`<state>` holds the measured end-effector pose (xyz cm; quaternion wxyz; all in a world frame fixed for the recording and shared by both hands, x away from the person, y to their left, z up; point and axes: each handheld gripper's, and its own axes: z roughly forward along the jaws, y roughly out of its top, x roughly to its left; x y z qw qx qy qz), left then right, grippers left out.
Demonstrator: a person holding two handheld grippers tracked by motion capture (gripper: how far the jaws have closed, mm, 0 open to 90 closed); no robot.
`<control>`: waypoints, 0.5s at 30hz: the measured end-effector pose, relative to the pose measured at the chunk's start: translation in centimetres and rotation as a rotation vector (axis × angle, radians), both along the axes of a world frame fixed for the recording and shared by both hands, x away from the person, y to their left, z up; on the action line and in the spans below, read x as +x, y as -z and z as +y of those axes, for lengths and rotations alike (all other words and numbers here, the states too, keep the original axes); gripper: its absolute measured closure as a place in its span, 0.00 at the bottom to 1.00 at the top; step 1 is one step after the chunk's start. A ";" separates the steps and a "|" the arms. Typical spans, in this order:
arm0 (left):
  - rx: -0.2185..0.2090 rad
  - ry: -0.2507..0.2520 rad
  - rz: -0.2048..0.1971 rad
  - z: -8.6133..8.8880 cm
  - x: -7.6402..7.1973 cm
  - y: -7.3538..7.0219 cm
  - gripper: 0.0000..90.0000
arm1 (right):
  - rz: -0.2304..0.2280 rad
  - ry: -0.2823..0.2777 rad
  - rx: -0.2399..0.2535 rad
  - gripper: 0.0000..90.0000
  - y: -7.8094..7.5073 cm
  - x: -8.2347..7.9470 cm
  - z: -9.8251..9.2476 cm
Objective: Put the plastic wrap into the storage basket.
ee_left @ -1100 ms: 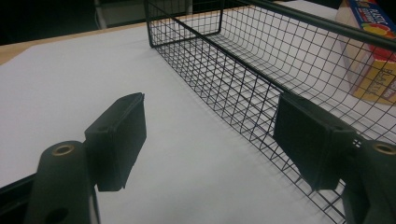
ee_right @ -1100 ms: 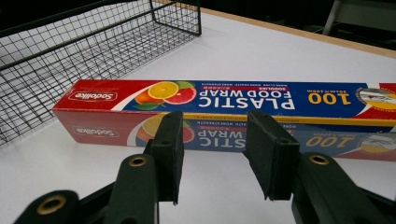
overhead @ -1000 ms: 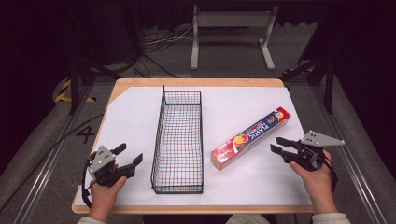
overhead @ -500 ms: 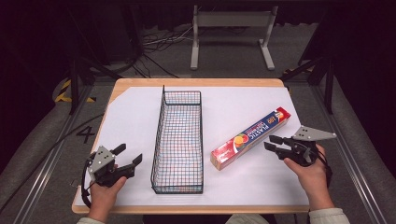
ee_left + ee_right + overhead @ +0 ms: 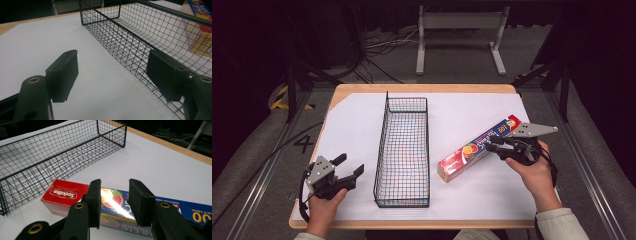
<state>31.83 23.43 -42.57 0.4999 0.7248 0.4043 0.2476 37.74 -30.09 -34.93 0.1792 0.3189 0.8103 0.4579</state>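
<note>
Right gripper (image 5: 113, 202), jaws narrowing, straddles the long glossy cardboard box (image 5: 110, 202); left gripper (image 5: 112, 77) gapes, empty.

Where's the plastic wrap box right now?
In the high view the plastic wrap box lies diagonally on the table's right half, just right of the wire basket, with the right gripper above its middle.

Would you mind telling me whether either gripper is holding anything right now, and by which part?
Nothing is held. The right gripper straddles the plastic wrap box mid-length, closing but not yet pressing; the left gripper is open.
</note>
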 end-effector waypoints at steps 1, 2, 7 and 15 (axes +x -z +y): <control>0.000 -0.001 -0.001 0.0 0.0 0.0 0.29 | -0.001 -0.002 -0.001 0.71 -0.1 0.2 0.1; -0.001 0.000 -0.001 0.0 0.0 0.0 0.29 | 0.002 -0.004 -0.002 0.71 -0.2 0.4 0.3; 0.000 0.000 -0.001 0.0 0.0 0.0 0.29 | 0.006 -0.017 0.002 0.72 -0.6 1.1 1.0; 0.003 0.001 0.000 0.0 0.0 0.0 0.29 | 0.020 -0.035 -0.003 0.76 -0.8 1.9 2.0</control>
